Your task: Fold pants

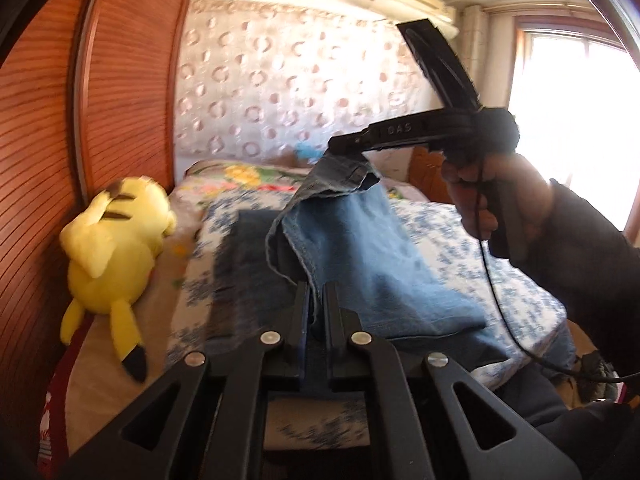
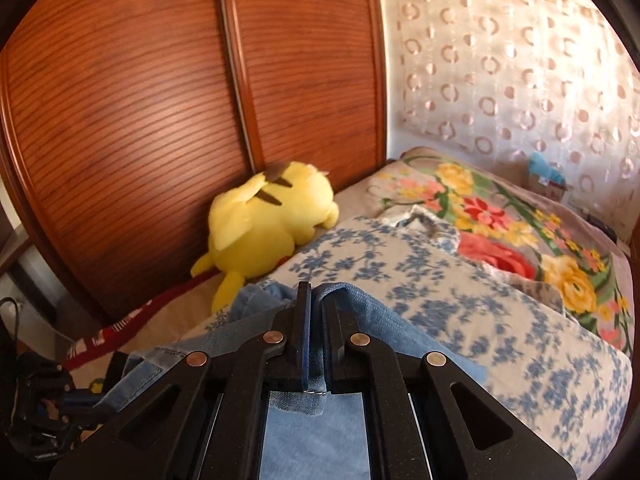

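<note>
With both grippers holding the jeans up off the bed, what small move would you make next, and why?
Probably carry both held ends forward together and lower them to lay a fold. The left gripper and right gripper are each shut on an edge of the jeans, which hang lifted in the air while the rest lies on the floral blanket.

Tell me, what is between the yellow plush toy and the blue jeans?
In the left wrist view, blue-flowered white bedding lies between the yellow plush toy and the blue jeans.
</note>
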Demonstrator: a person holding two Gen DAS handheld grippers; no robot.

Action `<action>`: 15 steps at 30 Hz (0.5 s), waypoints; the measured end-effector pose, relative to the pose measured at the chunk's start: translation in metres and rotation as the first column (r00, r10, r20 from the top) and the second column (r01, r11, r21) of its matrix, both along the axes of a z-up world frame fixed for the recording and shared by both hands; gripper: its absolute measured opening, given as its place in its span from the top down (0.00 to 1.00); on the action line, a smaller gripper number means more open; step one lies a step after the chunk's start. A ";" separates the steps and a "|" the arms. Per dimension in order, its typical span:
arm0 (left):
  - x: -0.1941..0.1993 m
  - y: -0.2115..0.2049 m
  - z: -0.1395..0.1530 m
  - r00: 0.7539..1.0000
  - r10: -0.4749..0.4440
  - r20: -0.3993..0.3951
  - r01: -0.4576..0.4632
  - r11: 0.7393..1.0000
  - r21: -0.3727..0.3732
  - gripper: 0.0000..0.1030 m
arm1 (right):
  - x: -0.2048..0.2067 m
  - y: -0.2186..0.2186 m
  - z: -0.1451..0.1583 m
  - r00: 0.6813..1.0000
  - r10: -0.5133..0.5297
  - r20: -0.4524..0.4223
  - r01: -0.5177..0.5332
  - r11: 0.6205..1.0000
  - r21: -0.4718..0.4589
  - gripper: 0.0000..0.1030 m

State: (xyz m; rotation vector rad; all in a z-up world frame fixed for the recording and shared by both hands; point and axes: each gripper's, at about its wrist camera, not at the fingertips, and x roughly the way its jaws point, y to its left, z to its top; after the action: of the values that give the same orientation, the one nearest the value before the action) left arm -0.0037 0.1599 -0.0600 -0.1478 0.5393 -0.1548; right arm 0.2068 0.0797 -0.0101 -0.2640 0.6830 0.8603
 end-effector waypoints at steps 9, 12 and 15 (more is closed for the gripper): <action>0.002 0.015 -0.034 0.996 0.036 -0.083 -0.036 0.999 0.003 0.98 | 0.007 0.049 -0.036 1.000 0.010 -0.024 -0.012 0.996 -0.083 0.98; 0.003 0.014 -0.041 0.994 0.040 -0.103 -0.039 0.999 0.014 0.97 | 0.008 0.057 -0.043 0.999 0.001 -0.038 -0.006 0.994 -0.110 0.88; 0.003 0.014 -0.041 0.993 0.044 -0.110 -0.042 0.999 0.020 0.94 | 0.004 0.051 -0.039 1.000 -0.001 -0.014 0.000 0.997 -0.081 0.60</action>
State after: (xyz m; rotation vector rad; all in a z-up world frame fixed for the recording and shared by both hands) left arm -0.0005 0.1738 -0.1015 -0.1513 0.6472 -0.0997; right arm 0.2110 0.1307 -0.0495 -0.3306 0.7319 0.8358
